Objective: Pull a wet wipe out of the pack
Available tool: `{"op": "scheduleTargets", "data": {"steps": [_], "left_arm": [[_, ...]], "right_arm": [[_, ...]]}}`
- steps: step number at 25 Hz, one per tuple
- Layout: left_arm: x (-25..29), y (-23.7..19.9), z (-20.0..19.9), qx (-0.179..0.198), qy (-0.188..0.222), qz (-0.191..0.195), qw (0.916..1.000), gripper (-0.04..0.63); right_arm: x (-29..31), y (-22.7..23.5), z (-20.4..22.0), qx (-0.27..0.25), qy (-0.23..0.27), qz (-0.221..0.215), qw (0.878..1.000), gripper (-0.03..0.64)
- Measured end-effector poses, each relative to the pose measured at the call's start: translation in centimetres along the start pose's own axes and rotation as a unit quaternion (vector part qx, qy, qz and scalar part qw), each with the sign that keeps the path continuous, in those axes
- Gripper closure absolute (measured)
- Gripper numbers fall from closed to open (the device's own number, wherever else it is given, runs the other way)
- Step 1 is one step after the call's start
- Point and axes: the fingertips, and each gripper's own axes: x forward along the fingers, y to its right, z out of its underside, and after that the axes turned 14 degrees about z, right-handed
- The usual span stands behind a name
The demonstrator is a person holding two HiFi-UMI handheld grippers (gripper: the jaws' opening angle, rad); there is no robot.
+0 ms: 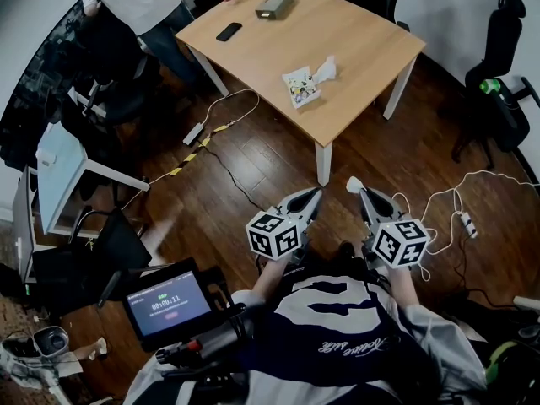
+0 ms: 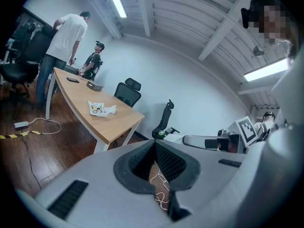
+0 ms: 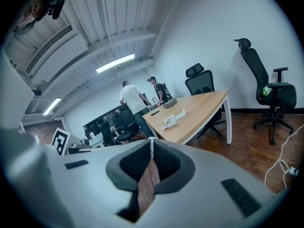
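Both well short of the table (image 1: 278, 40): left gripper (image 1: 316, 191) closed empty, right gripper (image 1: 361, 191) pinching a white scrap (image 1: 353, 182) (a wipe, probably); any pull wants the pack (image 1: 300, 87) pinned first.

Wooden table (image 1: 253, 57) carries a small black device (image 1: 228, 31) and a grey box (image 1: 274, 4) — black office chair (image 1: 503, 32) beside it.

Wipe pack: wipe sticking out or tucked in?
Sticking out: white wipe rises from the wet wipe pack on the table.
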Motion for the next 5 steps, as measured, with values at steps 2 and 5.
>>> {"op": "scheduleTargets", "data": {"steps": [2,5], "left_arm": [[-0.08,-0.09,0.08,-0.001,0.000,-0.001,1.0000,0.592],[-0.20,-0.23,0.20,-0.002,-0.001,-0.003,1.0000,0.592]], "right_arm": [[0.03,-0.05,0.12,-0.001,-0.001,0.000,1.000,0.604],[0.07,-0.12,0.30,-0.002,-0.002,0.000,1.000,0.604]]}}
